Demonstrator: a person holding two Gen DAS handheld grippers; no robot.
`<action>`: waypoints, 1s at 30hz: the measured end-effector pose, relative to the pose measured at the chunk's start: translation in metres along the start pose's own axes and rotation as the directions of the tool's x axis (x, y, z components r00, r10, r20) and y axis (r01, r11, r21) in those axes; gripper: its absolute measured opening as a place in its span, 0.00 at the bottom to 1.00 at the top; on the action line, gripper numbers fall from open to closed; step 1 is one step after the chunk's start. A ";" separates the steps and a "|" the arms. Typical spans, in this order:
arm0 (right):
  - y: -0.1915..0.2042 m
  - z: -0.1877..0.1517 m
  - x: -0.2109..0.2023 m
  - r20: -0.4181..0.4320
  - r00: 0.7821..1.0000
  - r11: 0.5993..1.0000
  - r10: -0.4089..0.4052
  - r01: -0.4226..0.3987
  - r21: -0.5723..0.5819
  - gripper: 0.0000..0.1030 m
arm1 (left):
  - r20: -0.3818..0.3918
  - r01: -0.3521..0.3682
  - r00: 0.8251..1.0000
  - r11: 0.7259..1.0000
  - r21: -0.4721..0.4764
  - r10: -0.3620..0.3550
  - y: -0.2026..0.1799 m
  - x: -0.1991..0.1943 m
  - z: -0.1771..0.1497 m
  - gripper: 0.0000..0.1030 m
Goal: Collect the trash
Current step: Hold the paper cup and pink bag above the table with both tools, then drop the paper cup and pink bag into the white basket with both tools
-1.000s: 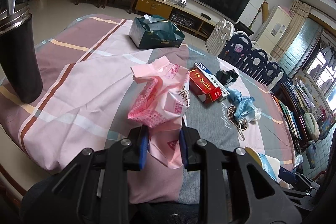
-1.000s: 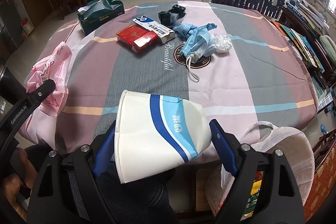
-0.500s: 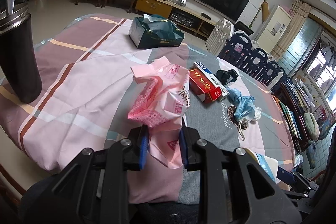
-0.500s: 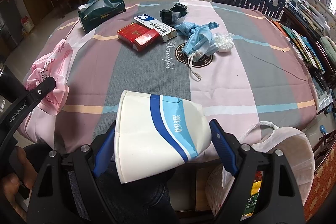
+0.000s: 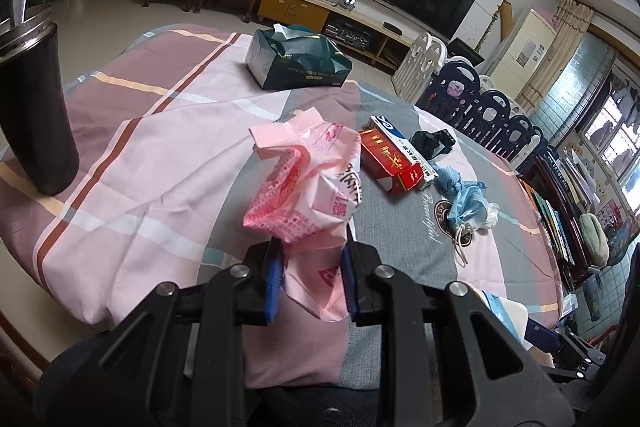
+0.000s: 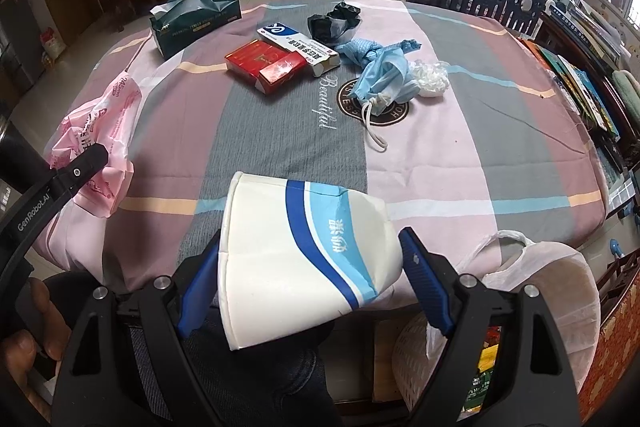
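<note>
Your left gripper (image 5: 309, 281) pinches the pink wrapper (image 5: 308, 187), your right gripper (image 6: 310, 277) squeezes the paper cup (image 6: 304, 255); carry both over the lined bin (image 6: 516, 315) before releasing

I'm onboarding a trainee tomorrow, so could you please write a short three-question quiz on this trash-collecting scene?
1. True or false: the left gripper holds a pink plastic bag.
2. What is between the right gripper's fingers? A) red carton B) paper cup C) face mask
3. Which item lies beside the red carton on the tablecloth, touching it?

Key:
1. True
2. B, the paper cup
3. The white and blue box
</note>
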State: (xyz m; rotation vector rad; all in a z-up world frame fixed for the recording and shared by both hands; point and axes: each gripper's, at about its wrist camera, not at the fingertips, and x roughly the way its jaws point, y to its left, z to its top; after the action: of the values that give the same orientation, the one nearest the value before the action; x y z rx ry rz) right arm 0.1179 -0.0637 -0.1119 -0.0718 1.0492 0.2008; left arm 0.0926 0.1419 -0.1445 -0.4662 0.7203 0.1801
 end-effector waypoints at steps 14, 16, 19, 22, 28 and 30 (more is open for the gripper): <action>0.001 -0.002 0.002 0.005 1.000 1.000 -0.002 0.002 0.001 0.80 | -0.006 0.003 1.000 1.000 -0.008 -0.003 0.002 0.001 0.000 0.25; 0.000 -0.002 0.001 0.008 1.000 1.000 -0.004 0.004 0.002 0.80 | -0.006 0.003 1.000 1.000 -0.009 -0.003 0.002 0.001 0.001 0.25; -0.005 0.004 -0.004 0.022 1.000 1.000 -0.013 0.013 0.007 0.80 | -0.004 0.004 1.000 1.000 -0.011 -0.004 0.002 0.001 0.001 0.25; -0.027 0.017 -0.023 0.069 0.997 0.998 -0.032 0.028 0.055 0.80 | 0.002 0.011 1.000 1.000 -0.015 -0.011 0.002 -0.002 0.001 0.25; -0.095 0.009 -0.065 0.098 0.989 0.987 -0.109 0.096 0.130 0.80 | -0.002 0.145 0.989 0.988 0.044 -0.145 -0.016 -0.015 0.003 0.25; -0.122 -0.008 -0.074 0.082 0.985 0.980 -0.155 0.142 0.142 0.80 | 0.001 0.181 0.983 0.977 0.111 -0.182 -0.033 -0.025 0.002 0.25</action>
State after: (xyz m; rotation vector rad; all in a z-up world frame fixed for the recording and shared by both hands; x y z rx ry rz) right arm 0.0998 -0.1938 -0.0558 -0.0179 0.9585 -0.0030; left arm 0.0854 0.1137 -0.1152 -0.4222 0.6688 -0.0286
